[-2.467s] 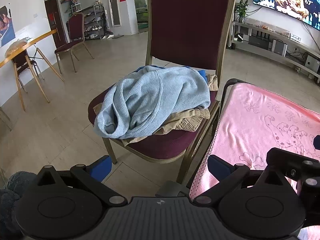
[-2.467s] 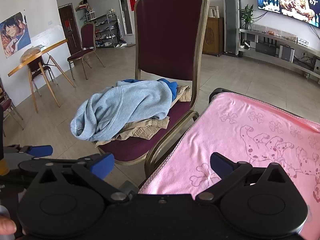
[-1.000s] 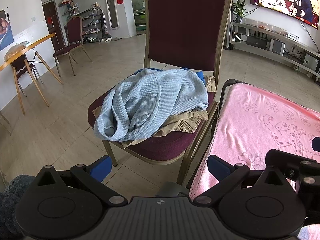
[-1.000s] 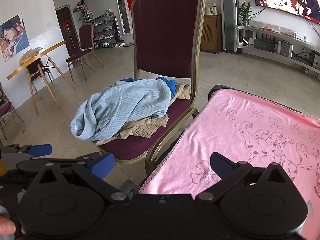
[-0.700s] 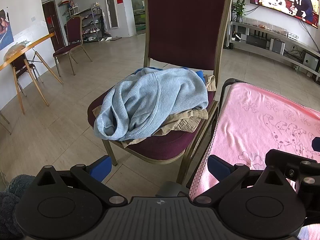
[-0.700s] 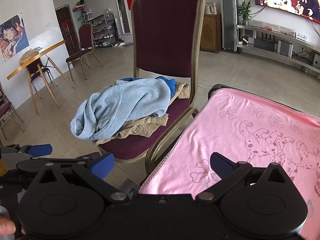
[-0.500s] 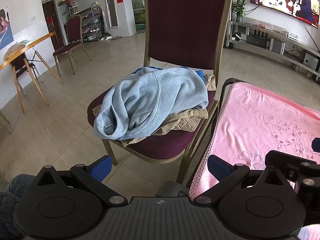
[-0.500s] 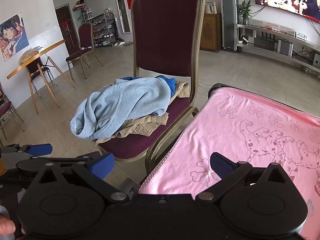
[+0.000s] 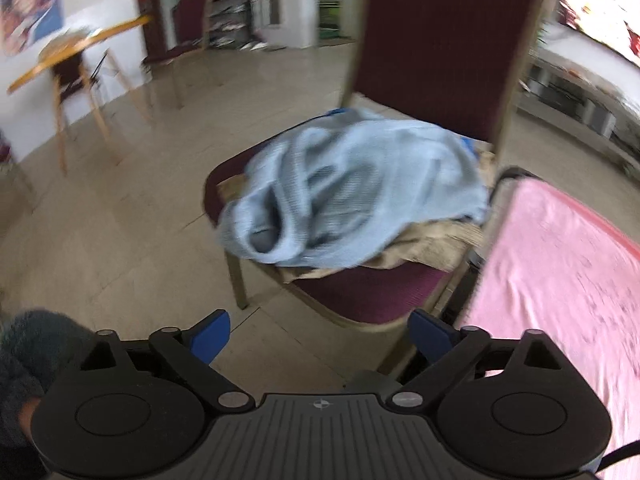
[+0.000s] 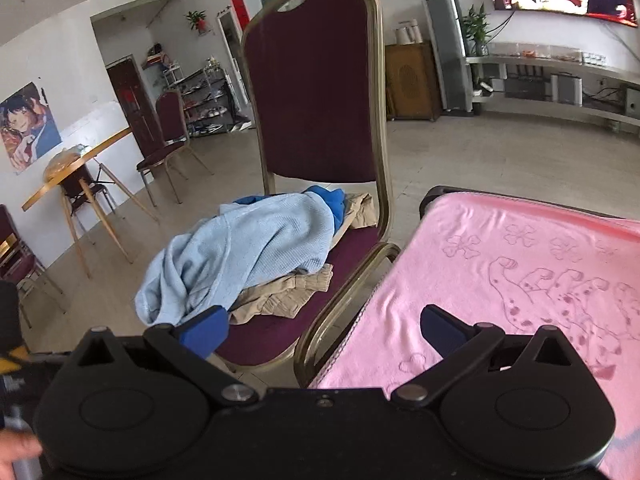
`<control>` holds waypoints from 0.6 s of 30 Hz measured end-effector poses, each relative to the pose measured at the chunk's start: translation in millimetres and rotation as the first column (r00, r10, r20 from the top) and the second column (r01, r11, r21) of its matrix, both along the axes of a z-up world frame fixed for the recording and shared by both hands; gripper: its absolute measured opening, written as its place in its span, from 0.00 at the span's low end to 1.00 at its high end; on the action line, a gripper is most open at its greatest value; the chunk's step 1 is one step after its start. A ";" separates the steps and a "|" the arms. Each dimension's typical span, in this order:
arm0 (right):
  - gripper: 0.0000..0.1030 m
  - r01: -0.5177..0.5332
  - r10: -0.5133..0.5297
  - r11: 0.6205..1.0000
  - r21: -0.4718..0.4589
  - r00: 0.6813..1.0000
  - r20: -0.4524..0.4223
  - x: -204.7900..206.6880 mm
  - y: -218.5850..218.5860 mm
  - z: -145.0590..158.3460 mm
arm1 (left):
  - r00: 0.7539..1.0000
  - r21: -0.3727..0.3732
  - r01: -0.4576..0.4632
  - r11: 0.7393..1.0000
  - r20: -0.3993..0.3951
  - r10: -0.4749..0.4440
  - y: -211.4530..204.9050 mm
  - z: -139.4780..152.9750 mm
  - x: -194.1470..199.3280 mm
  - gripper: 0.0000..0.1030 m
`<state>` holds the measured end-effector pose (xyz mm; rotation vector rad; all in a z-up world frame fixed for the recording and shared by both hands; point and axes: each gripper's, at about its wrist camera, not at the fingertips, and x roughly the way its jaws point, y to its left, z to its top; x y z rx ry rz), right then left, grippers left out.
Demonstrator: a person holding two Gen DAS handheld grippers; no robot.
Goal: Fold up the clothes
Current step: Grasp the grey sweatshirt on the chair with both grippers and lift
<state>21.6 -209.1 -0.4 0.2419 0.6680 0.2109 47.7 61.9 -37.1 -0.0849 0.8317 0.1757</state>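
Observation:
A crumpled light-blue knit top (image 9: 352, 184) (image 10: 240, 252) lies heaped on a maroon chair's seat (image 9: 360, 292) (image 10: 272, 328), over a tan garment (image 9: 424, 244) (image 10: 288, 292) and a bright-blue one (image 10: 324, 200). My left gripper (image 9: 320, 330) hangs short of the chair's front edge; its jaws are closing, still wide apart, with nothing between them. My right gripper (image 10: 324, 326) is open and empty, between the chair and a pink towel (image 9: 560, 300) (image 10: 520, 272) spread on the surface to the right.
The chair's tall back (image 10: 316, 96) rises behind the pile. A wooden table (image 10: 76, 172) and another chair (image 10: 168, 148) stand far left. A low TV shelf (image 10: 552, 76) runs along the back right wall. Tiled floor (image 9: 120, 220) lies left of the chair.
The left gripper has swung closer to the chair and dipped, blurring its view; the pile now looks larger. The right gripper has moved slightly closer and lower.

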 end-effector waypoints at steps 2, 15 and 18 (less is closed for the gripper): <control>1.00 -0.004 0.005 1.000 0.027 1.000 -0.026 18.8 -1.8 -7.4 | 0.999 -0.039 -0.043 0.998 -0.007 0.042 16.0 -6.8 8.9 0.84; 0.54 -0.035 0.070 0.985 0.168 0.976 -0.208 185.3 31.5 -61.3 | 0.985 -0.045 -0.136 0.990 0.096 0.140 58.4 -36.1 79.7 0.91; 0.54 0.028 0.021 0.982 0.188 0.967 -0.255 218.6 32.9 -87.0 | 0.990 -0.073 -0.108 0.991 0.081 0.114 59.1 -48.6 103.8 0.89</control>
